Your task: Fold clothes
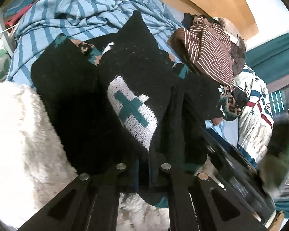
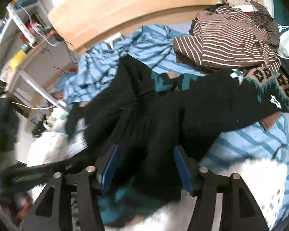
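Note:
A black knitted sweater (image 1: 82, 88) with a white patch bearing a teal cross lies bunched on the bed, and the same sweater (image 2: 202, 104) shows a brown and teal patterned band at its right. My left gripper (image 1: 143, 165) is shut on a fold of it, and the knit hides the fingertips. My right gripper (image 2: 146, 154) stands open. Its blue pads (image 2: 109, 163) are wide apart with a thick bunch of the sweater lying between them.
A blue striped sheet (image 1: 67, 9) covers the bed. A brown striped garment (image 2: 231, 42) tops a pile at the right, beside a white jacket (image 1: 254, 111) with stars. White fluffy fabric (image 1: 15, 134) lies near me. Beyond are a wooden headboard (image 2: 144, 5) and a cluttered shelf (image 2: 28, 38).

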